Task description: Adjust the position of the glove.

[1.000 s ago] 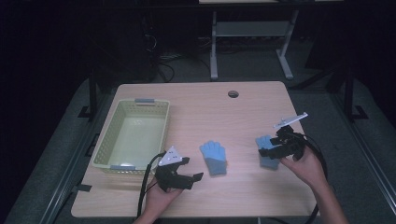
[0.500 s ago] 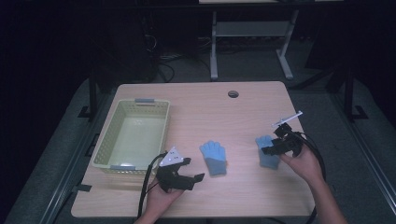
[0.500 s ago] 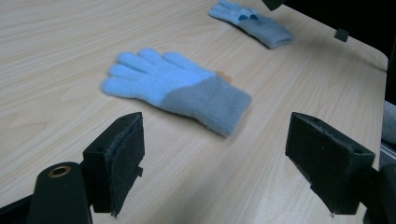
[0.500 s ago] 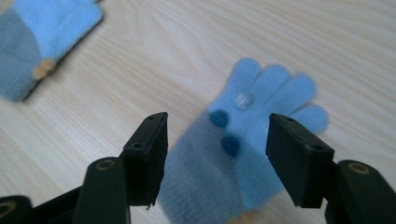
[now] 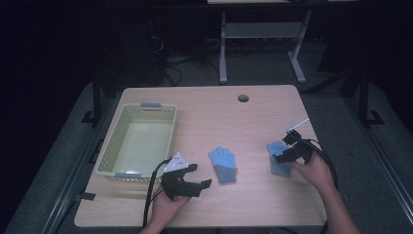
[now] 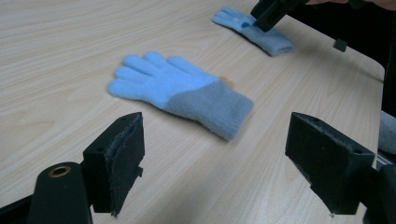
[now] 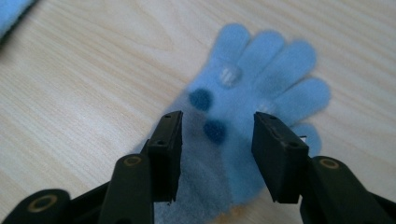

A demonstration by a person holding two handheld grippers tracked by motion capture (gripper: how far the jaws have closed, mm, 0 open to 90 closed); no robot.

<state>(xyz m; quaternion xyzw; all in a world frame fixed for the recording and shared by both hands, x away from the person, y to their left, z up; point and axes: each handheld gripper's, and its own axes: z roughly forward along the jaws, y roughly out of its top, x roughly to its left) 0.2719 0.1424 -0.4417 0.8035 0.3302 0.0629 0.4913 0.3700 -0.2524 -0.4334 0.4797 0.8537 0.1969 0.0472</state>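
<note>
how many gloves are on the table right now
2. One blue glove lies flat near the table's middle, ahead of the open left gripper. The other glove lies toward the right edge, with the right gripper open over it. None seems hidden.

glove's cuff [image 7: 201, 186] — behind claw, cropped

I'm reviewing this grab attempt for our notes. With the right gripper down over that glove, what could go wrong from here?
1. The right gripper has its jaws open astride the right glove, which lies flat; closing could pinch only the top layer or skid off the fabric.
2. That glove sits near the table edge; a dragging grab might slide it off.
3. The left gripper is open near the other glove; a crossing move could clip it.
</note>
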